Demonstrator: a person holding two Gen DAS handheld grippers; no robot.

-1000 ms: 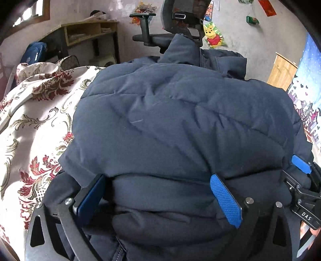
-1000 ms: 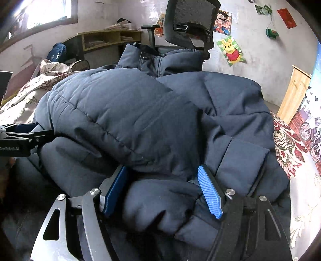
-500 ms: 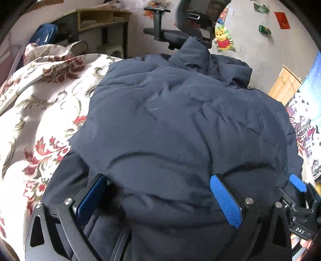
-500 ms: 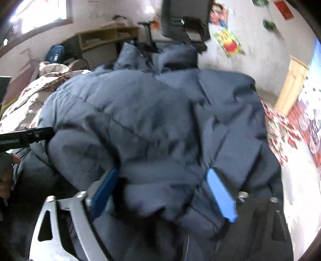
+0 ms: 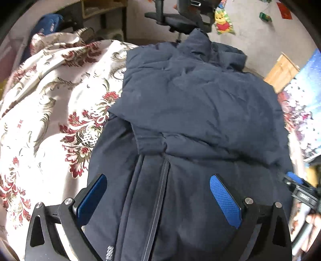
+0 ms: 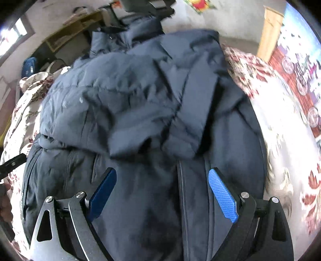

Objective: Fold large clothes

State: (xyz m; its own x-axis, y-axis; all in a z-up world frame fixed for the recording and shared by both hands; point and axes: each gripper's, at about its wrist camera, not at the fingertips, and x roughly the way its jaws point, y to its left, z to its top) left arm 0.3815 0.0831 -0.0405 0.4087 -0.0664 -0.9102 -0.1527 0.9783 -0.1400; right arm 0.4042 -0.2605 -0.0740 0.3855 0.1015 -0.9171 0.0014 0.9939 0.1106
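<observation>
Floral bedspread [image 5: 50, 120] under navy jacket [image 5: 200, 112]

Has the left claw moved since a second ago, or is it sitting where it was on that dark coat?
Yes. The left claw has pulled up and back: the office chair now sits higher in its view, and the navy jacket no longer bulges between its open fingers.
</observation>
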